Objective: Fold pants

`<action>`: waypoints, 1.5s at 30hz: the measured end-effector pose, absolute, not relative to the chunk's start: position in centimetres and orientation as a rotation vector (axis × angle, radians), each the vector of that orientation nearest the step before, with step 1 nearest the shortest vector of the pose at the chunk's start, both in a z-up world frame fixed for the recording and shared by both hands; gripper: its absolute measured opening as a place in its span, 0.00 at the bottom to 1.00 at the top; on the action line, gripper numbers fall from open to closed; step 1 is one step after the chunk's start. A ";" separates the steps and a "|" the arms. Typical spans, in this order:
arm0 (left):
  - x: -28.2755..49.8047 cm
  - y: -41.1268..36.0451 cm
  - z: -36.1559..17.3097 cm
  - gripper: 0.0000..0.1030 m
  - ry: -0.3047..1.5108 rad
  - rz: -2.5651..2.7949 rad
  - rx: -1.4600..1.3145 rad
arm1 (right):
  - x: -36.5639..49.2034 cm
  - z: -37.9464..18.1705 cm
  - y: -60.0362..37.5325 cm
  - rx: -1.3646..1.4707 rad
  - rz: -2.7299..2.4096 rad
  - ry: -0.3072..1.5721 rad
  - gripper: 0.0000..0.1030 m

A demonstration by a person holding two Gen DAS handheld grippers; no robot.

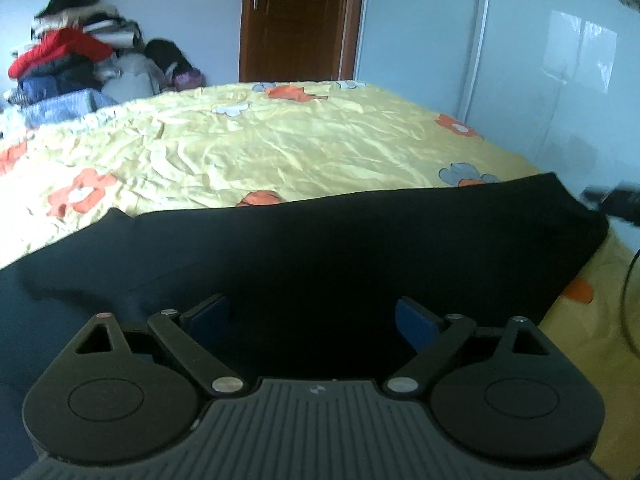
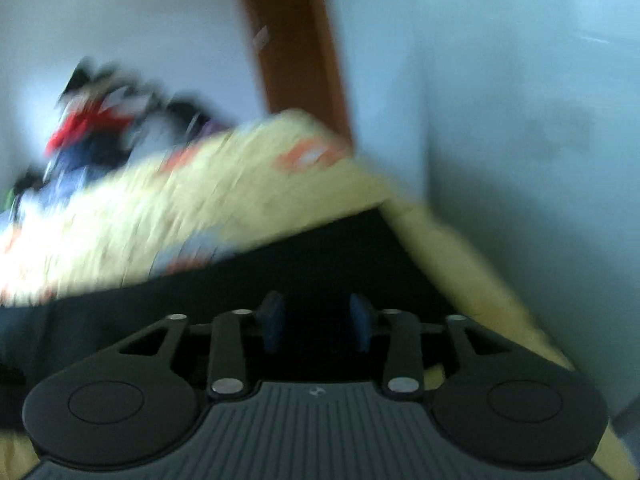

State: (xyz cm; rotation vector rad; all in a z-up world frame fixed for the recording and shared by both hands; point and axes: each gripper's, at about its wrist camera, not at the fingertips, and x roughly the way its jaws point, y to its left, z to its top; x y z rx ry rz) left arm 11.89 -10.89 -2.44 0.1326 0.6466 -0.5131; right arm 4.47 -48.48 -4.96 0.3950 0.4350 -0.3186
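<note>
Black pants (image 1: 320, 248) lie flat across the near part of a yellow flowered bedspread (image 1: 280, 144). My left gripper (image 1: 312, 316) is wide open just above the pants, its blue pads apart and empty. In the blurred right wrist view the pants (image 2: 320, 264) fill the lower middle, near the bed's right corner. My right gripper (image 2: 316, 320) is over them, its blue pads part open with a gap between them and nothing clearly clamped. The right gripper also shows as a dark blur at the right edge of the left wrist view (image 1: 616, 200).
A heap of clothes (image 1: 72, 56) is piled at the far left of the bed. A brown door (image 1: 296, 20) and a white wardrobe (image 1: 520, 60) stand behind. The bed's right edge (image 1: 592, 304) drops off close to the pants.
</note>
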 end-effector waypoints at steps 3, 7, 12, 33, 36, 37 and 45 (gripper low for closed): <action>11.6 -11.1 -3.0 0.90 0.621 -0.497 0.163 | 1.8 -5.1 -50.8 0.585 -0.312 0.389 0.68; 11.2 -11.2 -3.5 0.93 0.601 -0.496 0.174 | 0.8 -6.6 -51.7 0.747 -0.260 0.430 0.68; 10.9 -11.2 -3.8 0.97 0.590 -0.501 0.181 | 0.3 -8.6 -51.9 0.934 -0.216 0.439 0.67; 11.6 -11.1 -4.3 1.00 0.634 -0.506 0.159 | 2.7 -9.7 -52.8 0.995 -0.283 0.297 0.12; 11.6 -11.1 -4.3 1.00 0.634 -0.507 0.158 | 3.3 -8.3 -51.8 0.919 -0.237 0.296 0.12; 11.6 -11.1 -4.3 1.00 0.633 -0.508 0.154 | 3.6 -7.9 -51.4 0.892 -0.216 0.299 0.12; 11.4 -9.4 -2.9 0.99 0.595 -0.468 0.097 | 8.0 -4.1 -44.3 0.632 0.028 0.369 0.12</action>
